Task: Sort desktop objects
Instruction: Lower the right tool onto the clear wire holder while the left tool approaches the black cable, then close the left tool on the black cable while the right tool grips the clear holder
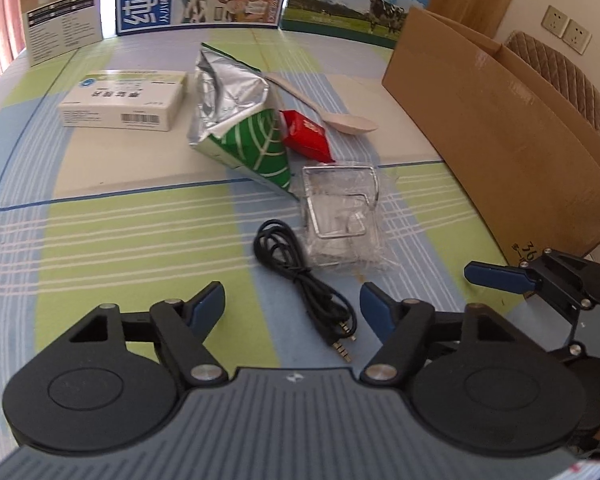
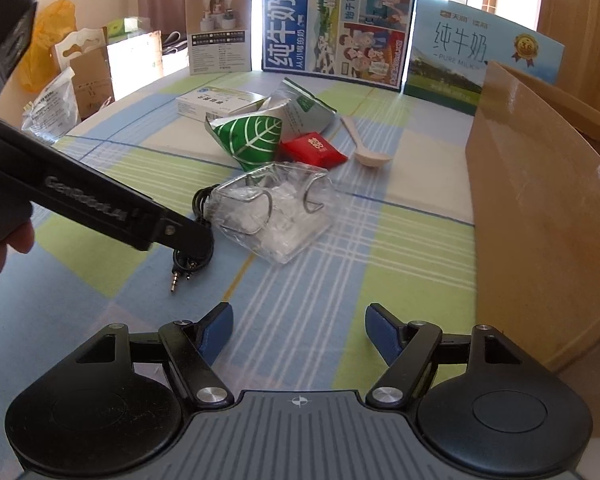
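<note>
Both claws apart over the checked cloth

The left claw (image 1: 292, 304) straddles a coiled black cable (image 1: 300, 276) at lower centre, unpressed; the right claw (image 2: 299, 326) holds nothing. Only the right view shows cluttered bags (image 2: 52, 108) upper left.

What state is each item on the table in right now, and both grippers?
left gripper: open, over the cable, holding nothing
right gripper: open, empty
black cable: coiled, lying flat
green foil pouch: torn open, on its side
cardboard box: flaps open
wire rack: still wrapped in clear plastic
red packet: sealed
</note>
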Demonstrator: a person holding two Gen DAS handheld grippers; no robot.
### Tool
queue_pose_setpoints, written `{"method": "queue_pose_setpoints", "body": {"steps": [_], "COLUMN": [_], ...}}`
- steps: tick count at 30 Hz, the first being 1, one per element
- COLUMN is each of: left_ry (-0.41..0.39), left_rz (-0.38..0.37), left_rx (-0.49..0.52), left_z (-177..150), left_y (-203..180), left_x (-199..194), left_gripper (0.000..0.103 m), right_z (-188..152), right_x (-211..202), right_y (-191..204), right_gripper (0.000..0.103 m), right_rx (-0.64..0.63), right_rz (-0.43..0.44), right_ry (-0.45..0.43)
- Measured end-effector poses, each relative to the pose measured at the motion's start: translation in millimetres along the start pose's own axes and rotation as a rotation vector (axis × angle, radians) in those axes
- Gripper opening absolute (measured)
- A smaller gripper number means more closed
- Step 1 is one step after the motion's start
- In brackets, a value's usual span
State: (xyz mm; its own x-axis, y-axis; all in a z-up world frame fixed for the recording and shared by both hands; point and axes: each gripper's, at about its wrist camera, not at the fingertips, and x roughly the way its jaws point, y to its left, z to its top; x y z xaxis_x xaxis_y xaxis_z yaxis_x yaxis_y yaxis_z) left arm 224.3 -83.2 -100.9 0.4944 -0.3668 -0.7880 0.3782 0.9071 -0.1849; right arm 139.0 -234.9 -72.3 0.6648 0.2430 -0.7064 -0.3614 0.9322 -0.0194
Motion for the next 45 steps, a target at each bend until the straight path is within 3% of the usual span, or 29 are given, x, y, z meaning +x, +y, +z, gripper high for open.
{"method": "queue_pose_setpoints", "body": {"steps": [3, 4, 6, 8, 14, 21, 24, 27, 29, 31, 33, 36, 40, 45], "left_ry": [0.0, 0.002, 0.007, 0.016, 0.019, 0.01, 0.007, 0.004, 0.0, -0.005, -0.005, 0.002, 0.007, 0.027], "left_rz": [0.024, 0.04, 0.062, 0.084, 0.156, 0.172, 0.162, 0.167, 0.179, 0.183, 0.182, 0.188, 0.181, 0.159], "left_rx": [0.054, 0.073, 0.095, 0.085, 0.003, -0.063, -0.058, -0.048, -0.049, -0.051, -0.048, -0.037, -0.032, 0.003], "left_z": [0.9, 0.9, 0.5, 0.8, -0.9, -4.9, -6.5, -8.0, -7.8, -7.7, -7.6, -7.8, -8.2, -10.6], "left_y": [-9.8, -12.3, -12.2, -4.1, 37.6, 68.1, 69.5, 69.0, 68.6, 68.7, 68.6, 66.8, 64.5, 54.0], "left_x": [5.4, 6.0, 4.7, 1.2, -15.8, -27.4, -28.3, -29.2, -29.3, -29.4, -28.9, -27.7, -27.5, -28.2], "left_gripper": [0.064, 0.058, 0.043, 0.02, 0.02, 0.02, 0.02, 0.021, 0.035, 0.037, 0.037, 0.037, 0.036, 0.022], "right_z": [-1.5, -1.6, -0.9, 1.4, 17.2, 41.3, 48.9, 55.4, 59.0, 61.4, 62.4, 59.4, 52.0, 33.0], "right_x": [-0.4, -0.6, -0.9, -1.1, 3.2, 22.6, 33.4, 42.9, 49.3, 54.1, 56.7, 53.6, 39.6, 11.9], "right_y": [-0.8, -0.9, -1.5, -1.7, 4.2, 25.1, 32.4, 40.9, 43.8, 44.9, 45.1, 41.6, 34.6, 23.1], "right_gripper": [0.078, 0.08, 0.082, 0.082, 0.082, 0.08, 0.069, 0.065, 0.063, 0.058, 0.042, 0.032, 0.027, 0.026], "right_rx": [0.005, 0.008, 0.016, 0.024, 0.05, 0.099, 0.112, 0.092, 0.093, 0.095, 0.083, 0.065, 0.06, 0.096], "right_rz": [-0.003, -0.004, -0.003, 0.0, 0.014, 0.036, 0.028, 0.013, -0.006, -0.021, -0.037, -0.029, 0.006, 0.032], "right_ry": [-0.005, -0.008, -0.014, -0.022, -0.055, -0.074, -0.068, -0.066, -0.061, -0.054, -0.051, -0.052, -0.049, -0.037]}}
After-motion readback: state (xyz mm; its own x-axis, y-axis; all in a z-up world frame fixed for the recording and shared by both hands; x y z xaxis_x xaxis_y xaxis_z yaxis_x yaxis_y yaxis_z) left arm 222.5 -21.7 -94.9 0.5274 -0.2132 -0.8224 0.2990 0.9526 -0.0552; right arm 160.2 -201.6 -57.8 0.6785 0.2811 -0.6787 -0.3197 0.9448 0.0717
